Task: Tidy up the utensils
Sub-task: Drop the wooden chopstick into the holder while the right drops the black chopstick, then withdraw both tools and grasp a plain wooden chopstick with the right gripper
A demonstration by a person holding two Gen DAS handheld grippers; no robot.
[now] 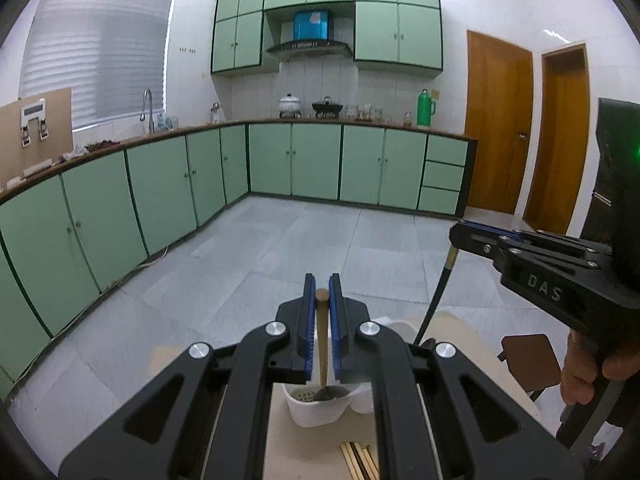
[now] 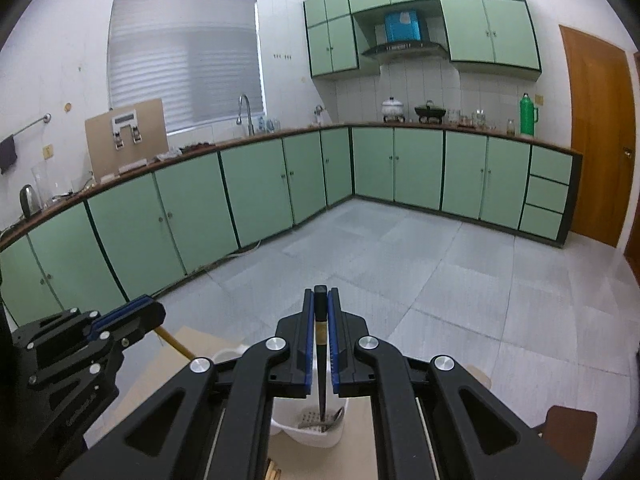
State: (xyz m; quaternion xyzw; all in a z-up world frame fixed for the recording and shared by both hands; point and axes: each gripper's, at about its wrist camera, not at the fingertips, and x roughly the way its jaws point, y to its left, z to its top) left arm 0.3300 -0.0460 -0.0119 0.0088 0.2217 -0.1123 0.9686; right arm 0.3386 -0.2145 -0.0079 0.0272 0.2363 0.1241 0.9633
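Note:
My left gripper [image 1: 322,286] is shut on the wooden handle of a spoon [image 1: 322,332], which hangs down with its dark bowl inside a white utensil holder [image 1: 318,410] on the table. My right gripper [image 2: 321,298] is shut on a black-handled utensil [image 2: 321,356] that hangs with its metal end in the same white holder [image 2: 308,432]. The right gripper shows in the left wrist view [image 1: 460,236] at the right, holding the black handle [image 1: 436,296]. The left gripper shows in the right wrist view [image 2: 152,312] at the left with the wooden handle [image 2: 174,342].
Several wooden chopsticks [image 1: 358,460] lie on the light table [image 1: 280,440] in front of the holder. A brown chair [image 1: 528,360] stands at the right. Green cabinets [image 1: 160,192] line the far walls across a grey tiled floor [image 1: 280,248].

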